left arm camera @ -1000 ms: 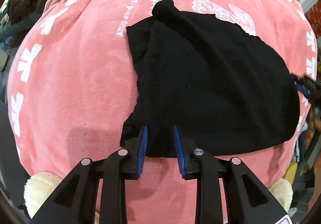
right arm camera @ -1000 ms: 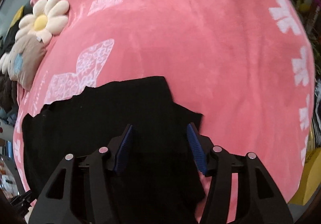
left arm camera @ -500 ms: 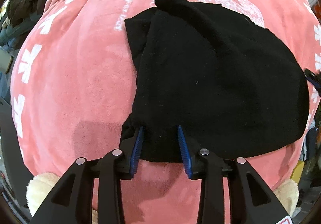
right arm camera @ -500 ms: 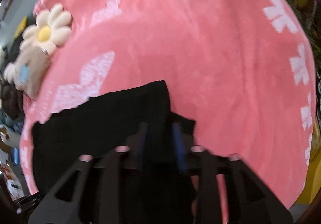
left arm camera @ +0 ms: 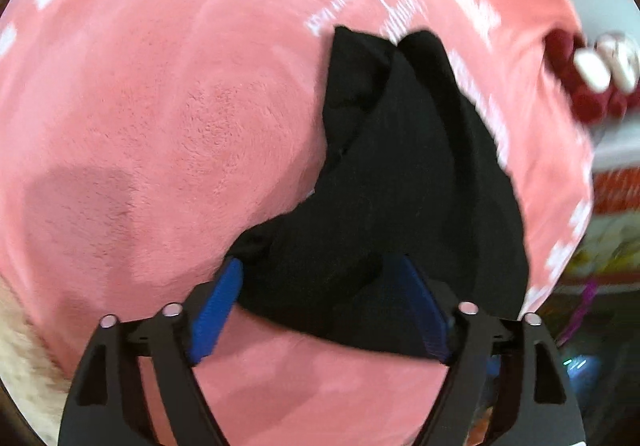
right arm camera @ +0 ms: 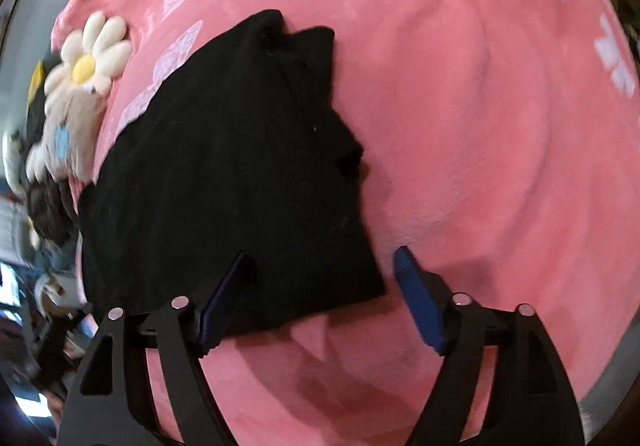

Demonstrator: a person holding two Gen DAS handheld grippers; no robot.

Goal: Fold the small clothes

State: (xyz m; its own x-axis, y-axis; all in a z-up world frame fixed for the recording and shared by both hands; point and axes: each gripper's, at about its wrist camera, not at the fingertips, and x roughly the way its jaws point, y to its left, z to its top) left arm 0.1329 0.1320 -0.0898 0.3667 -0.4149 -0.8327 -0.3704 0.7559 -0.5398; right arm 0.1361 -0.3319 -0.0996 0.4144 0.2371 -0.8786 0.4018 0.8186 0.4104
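A small black garment [left arm camera: 404, 182] lies folded on a pink plush blanket [left arm camera: 168, 118]. In the left wrist view my left gripper [left arm camera: 320, 306] is open, its blue pads [left arm camera: 218, 306] spread wide around the garment's near edge. In the right wrist view the same garment [right arm camera: 224, 166] lies left of centre on the blanket [right arm camera: 480, 126]. My right gripper [right arm camera: 320, 298] is open, its jaws wide apart around the garment's near right corner, without gripping it.
A plush daisy toy [right arm camera: 86, 66] and dark soft items lie at the blanket's left edge in the right wrist view. A red and white plush [left arm camera: 592, 78] sits at the right edge in the left wrist view. Room clutter shows beyond the blanket's edges.
Both grippers have opened wide; the right one was closed on the cloth half a second ago. The garment now lies narrower, folded over on itself. Both cameras have shifted and the views are blurred.
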